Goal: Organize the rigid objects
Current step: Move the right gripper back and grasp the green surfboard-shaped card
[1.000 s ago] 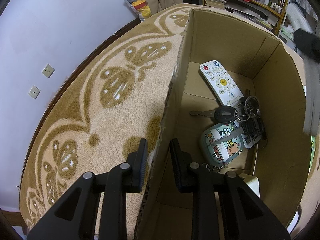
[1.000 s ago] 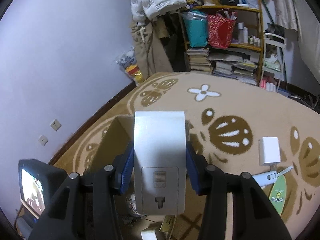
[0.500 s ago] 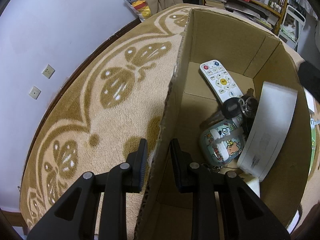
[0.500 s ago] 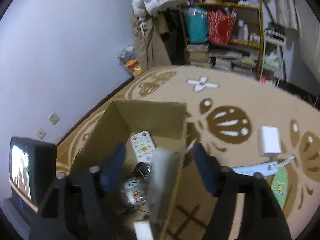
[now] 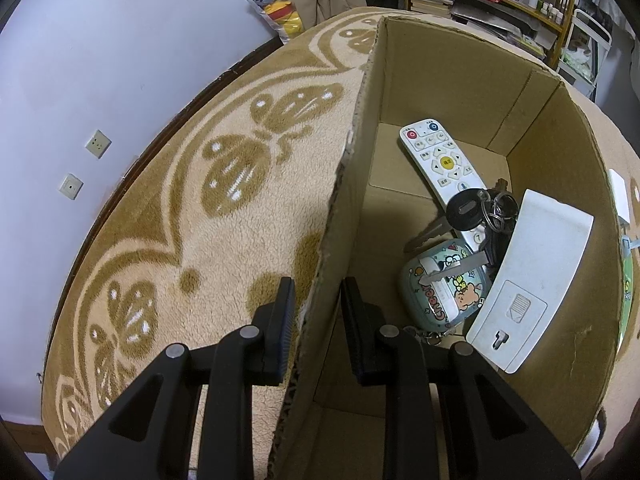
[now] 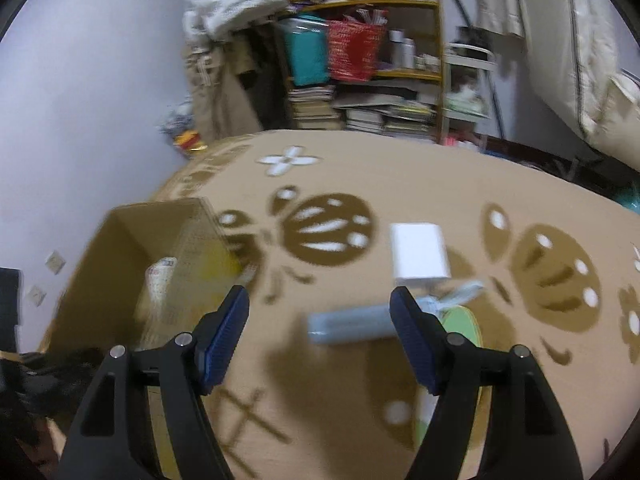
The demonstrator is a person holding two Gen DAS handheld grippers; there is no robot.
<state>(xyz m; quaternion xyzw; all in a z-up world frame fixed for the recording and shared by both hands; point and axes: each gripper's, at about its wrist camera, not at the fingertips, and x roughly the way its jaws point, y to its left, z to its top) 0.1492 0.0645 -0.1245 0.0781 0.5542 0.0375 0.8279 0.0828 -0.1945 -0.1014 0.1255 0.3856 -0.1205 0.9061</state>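
Observation:
My left gripper [image 5: 317, 312] is shut on the near wall of an open cardboard box [image 5: 460, 64], one finger inside and one outside. Inside lie a white remote [image 5: 440, 160], a bunch of keys [image 5: 476, 212], a cartoon-printed pouch [image 5: 440, 284] and a white curved plastic device [image 5: 532, 280] leaning on the right wall. My right gripper [image 6: 320, 332] is open and empty above the carpet, right of the box [image 6: 132, 256]. Ahead of it lie a pale blue bar-shaped object [image 6: 348, 324], a white block [image 6: 418, 250] and a green flat object [image 6: 460, 324].
A tan patterned carpet [image 6: 400, 184] covers the floor. Shelves with books and bags [image 6: 360, 60] stand at the back. A wall with sockets [image 5: 84, 164] runs along the left. A dark screen [image 6: 8, 308] sits at the far left.
My right gripper opened and let the white curved device fall into the box, where it now leans on the right wall. It then swung right over the carpet. The left gripper has not moved.

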